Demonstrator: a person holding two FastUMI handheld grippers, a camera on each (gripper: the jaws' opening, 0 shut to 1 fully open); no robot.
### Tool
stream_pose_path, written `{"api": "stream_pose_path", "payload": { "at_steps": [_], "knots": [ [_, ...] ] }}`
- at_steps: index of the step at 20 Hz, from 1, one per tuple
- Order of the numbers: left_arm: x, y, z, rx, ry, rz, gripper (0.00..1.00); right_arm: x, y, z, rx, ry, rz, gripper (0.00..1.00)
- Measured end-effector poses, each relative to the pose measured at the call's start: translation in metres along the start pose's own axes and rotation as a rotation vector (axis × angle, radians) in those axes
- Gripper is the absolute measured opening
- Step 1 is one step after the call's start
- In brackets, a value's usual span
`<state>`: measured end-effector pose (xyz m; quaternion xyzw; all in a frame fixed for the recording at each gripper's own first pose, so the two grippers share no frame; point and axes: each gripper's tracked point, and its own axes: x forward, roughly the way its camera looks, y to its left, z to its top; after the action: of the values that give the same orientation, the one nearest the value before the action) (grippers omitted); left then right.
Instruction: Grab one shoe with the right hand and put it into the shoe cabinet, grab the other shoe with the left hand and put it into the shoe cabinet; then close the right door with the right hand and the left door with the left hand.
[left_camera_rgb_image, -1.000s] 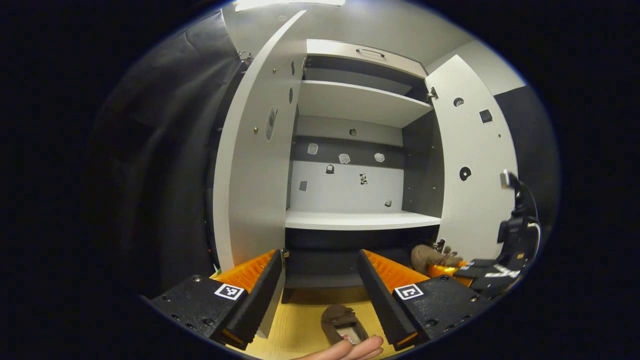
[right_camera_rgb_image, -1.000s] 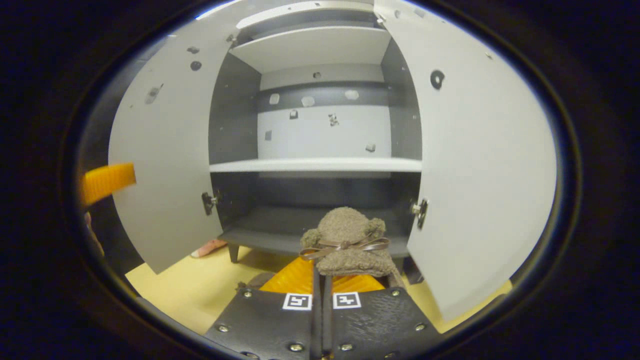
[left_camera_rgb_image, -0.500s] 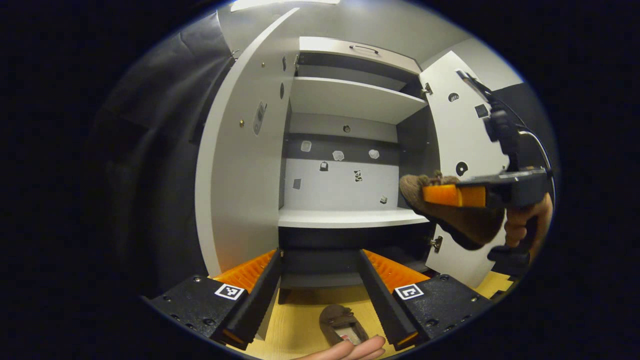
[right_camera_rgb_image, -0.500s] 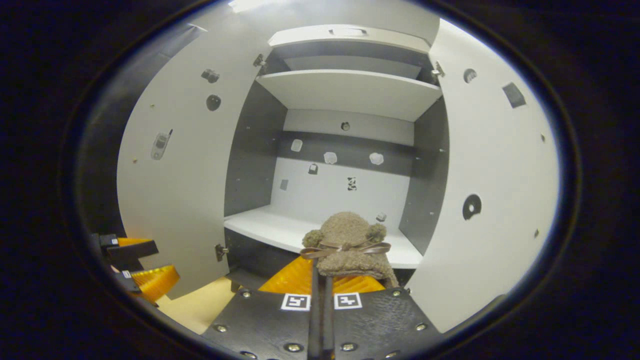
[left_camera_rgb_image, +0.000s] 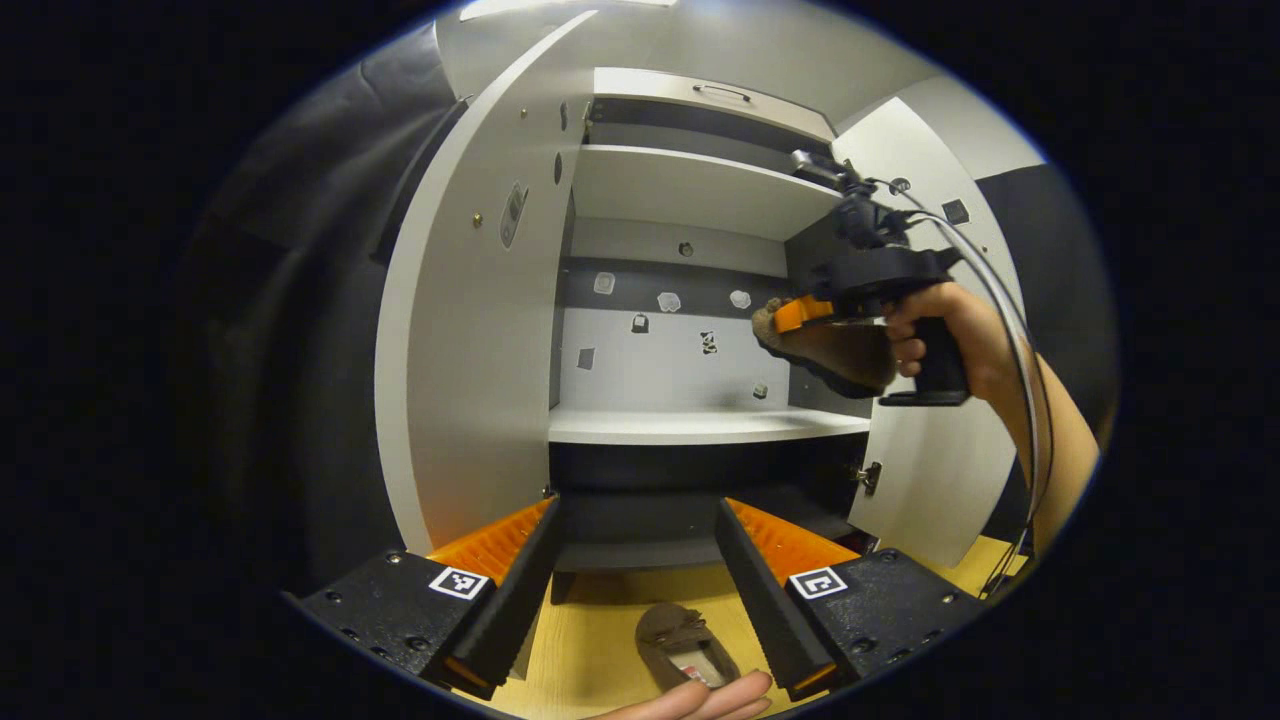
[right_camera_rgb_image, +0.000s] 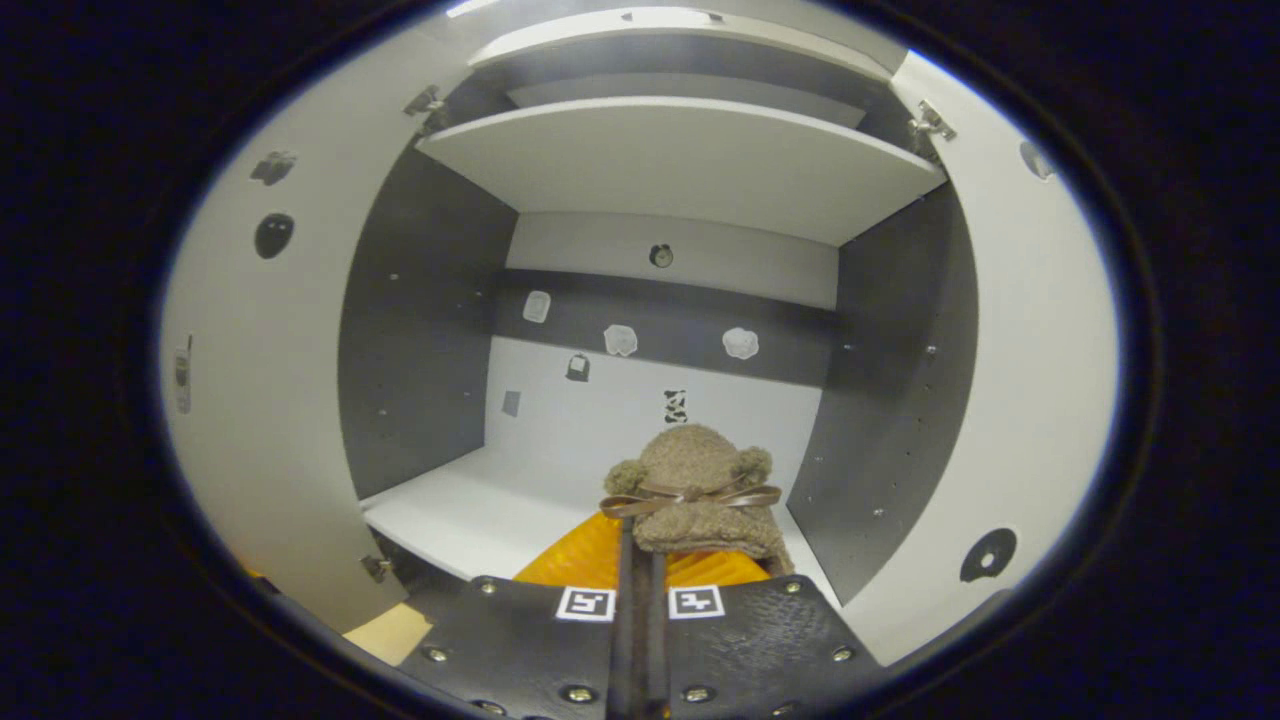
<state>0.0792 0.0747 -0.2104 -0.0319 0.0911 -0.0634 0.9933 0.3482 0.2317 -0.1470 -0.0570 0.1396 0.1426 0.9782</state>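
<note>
Here the right gripper, jaws clamped on a fuzzy shoe, holds it above the cabinet's middle shelf. Soft, light; likely squashes. Left gripper gapes empty over the floor shoe.

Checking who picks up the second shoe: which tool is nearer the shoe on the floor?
Left. The left tool hangs open just above the shoe on the floor. The right tool is up by the middle shelf, shut on the other shoe.
</note>
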Motion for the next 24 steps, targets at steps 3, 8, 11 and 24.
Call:
{"api": "stream_pose_path", "payload": {
  "at_steps": [3, 8, 11, 24],
  "knots": [
    [0.000, 0.003, -0.007, 0.018, 0.011, 0.009, 0.94, 0.053, -0.014, -0.018, 0.035, 0.067, -0.033, 0.05],
    [0.000, 0.006, -0.025, 0.023, 0.054, 0.025, 0.94, 0.120, -0.034, -0.042, -0.023, 0.147, -0.069, 0.05],
    [0.002, 0.004, -0.037, 0.022, 0.080, 0.029, 0.94, 0.146, -0.031, -0.060, -0.021, 0.226, -0.033, 0.05],
    [-0.022, -0.006, -0.053, -0.008, 0.102, 0.049, 0.94, 0.112, -0.044, -0.075, -0.067, 0.391, -0.114, 0.53]
  ]
}}
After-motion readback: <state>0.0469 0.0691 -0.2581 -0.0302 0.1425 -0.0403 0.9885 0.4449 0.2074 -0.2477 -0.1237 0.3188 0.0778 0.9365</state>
